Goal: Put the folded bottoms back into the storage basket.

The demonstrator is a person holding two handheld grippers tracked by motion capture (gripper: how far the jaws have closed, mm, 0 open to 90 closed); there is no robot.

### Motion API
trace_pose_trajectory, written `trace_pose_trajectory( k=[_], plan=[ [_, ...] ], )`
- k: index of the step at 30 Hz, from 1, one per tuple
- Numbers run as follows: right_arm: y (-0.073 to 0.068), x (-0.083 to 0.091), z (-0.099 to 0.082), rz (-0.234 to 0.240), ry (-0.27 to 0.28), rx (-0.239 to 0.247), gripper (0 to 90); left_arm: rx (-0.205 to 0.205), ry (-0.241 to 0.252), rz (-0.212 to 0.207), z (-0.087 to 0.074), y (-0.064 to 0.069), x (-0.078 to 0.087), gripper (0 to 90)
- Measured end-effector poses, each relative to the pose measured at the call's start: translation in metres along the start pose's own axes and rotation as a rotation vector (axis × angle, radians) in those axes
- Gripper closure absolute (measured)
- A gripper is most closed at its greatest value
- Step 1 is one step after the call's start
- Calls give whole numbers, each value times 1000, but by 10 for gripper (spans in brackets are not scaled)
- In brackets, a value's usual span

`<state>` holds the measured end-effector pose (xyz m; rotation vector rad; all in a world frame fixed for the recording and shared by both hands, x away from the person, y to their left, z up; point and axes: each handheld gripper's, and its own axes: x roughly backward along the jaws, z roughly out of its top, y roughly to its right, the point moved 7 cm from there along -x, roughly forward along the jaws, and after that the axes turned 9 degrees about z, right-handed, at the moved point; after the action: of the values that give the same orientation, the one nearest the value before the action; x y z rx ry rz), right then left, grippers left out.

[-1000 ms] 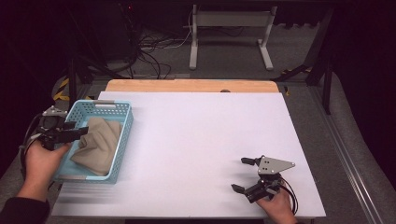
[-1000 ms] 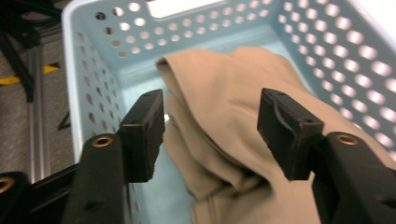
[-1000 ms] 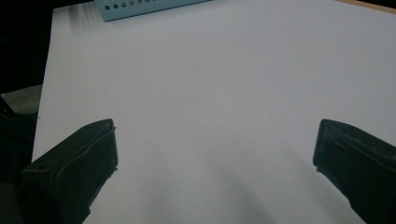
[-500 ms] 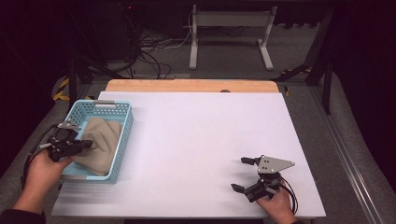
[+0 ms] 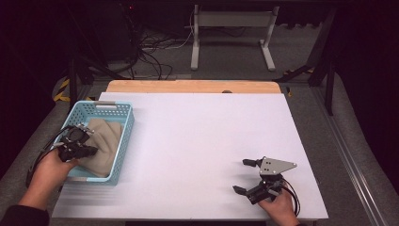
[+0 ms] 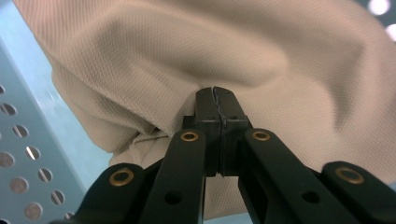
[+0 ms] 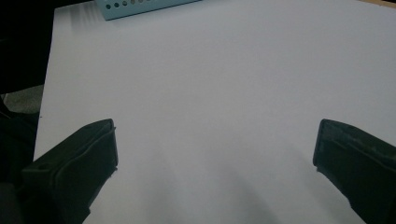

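cloth (image 5: 104, 146): beige knit fabric, lying crumpled inside basket, fold being pinched at its near-left edge
basket (image 5: 123, 136): light blue perforated plastic, sitting at table's left side

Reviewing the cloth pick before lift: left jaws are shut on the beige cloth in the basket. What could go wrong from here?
1. The left gripper pinches only a small fold of the beige cloth; it may slip out on lifting.
2. The cloth fills the light blue basket; pulling could drag or tip it, since the right gripper rests far away.
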<state>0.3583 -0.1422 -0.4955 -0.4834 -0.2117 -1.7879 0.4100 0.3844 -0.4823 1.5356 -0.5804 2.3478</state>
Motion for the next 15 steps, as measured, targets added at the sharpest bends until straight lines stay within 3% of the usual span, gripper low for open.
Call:
trace_pose_trajectory(
  k=[2,9,10,11,15],
  plan=[
    [0,0,0,0,-2,-1,4,25,-50,-11,-2,-1,-4,892],
    [0,0,-1,2,-5,-3,4,63,-96,-25,-9,-4,-6,894],
    [0,0,-1,3,-5,-3,4,59,-98,-11,-11,-6,-6,894],
    [0,0,-1,4,-6,-4,4,78,-108,-26,-14,-5,-5,894],
    [0,-1,-1,4,-7,-4,4,71,-145,1,-19,-4,-2,895]
  ],
)
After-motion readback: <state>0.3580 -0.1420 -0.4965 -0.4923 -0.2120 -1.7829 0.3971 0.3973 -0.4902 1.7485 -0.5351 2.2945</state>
